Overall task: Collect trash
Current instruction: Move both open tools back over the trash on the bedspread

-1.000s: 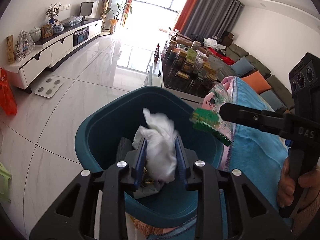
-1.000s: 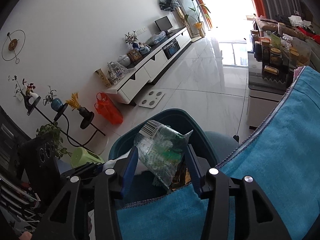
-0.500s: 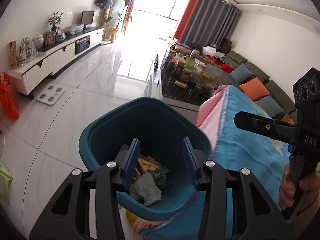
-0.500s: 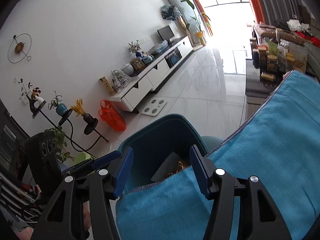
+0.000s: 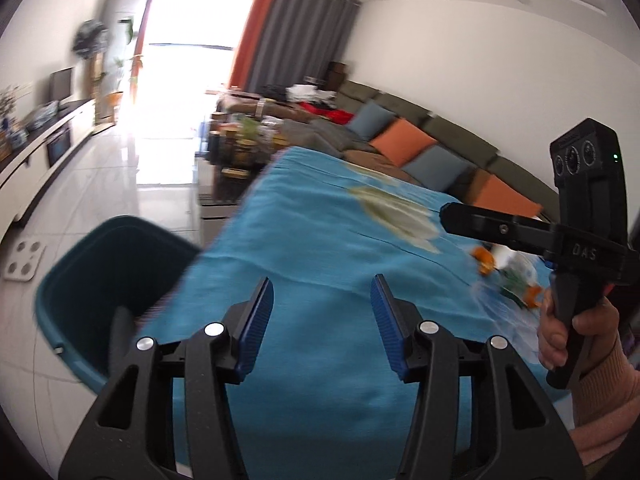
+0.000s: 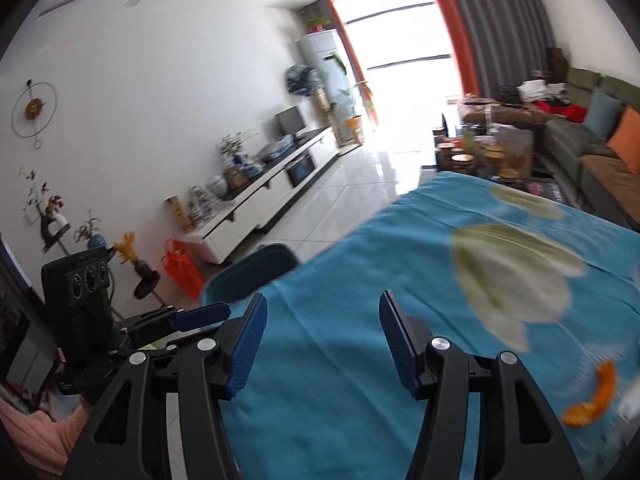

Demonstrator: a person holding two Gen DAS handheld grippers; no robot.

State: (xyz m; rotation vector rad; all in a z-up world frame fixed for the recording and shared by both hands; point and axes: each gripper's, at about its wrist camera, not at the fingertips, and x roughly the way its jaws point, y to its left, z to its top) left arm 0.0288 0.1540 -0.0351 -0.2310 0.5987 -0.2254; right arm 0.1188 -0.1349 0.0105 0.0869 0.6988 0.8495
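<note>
My left gripper [image 5: 322, 292] is open and empty above the blue tablecloth [image 5: 320, 240], right of the teal trash bin [image 5: 104, 264] beside the table. My right gripper [image 6: 322, 312] is open and empty over the same cloth [image 6: 400, 280]; it also shows from the side in the left wrist view [image 5: 444, 212]. The bin [image 6: 252, 272] sits at the table's left edge. Orange peel [image 6: 592, 400] lies on the cloth at the lower right. In the left wrist view, a blurred pile of orange peel and wrappers [image 5: 508, 272] lies behind the right gripper.
A white TV cabinet [image 6: 256, 200] runs along the left wall. A low table crowded with jars [image 5: 240, 148] stands beyond the cloth. A sofa with orange and blue cushions [image 5: 404, 140] is at the right. An orange bag [image 6: 180, 264] sits on the floor.
Both grippers let their trash go into the bin, then opened. Both have swung right, away from the bin and over the tablecloth toward the remaining litter.
</note>
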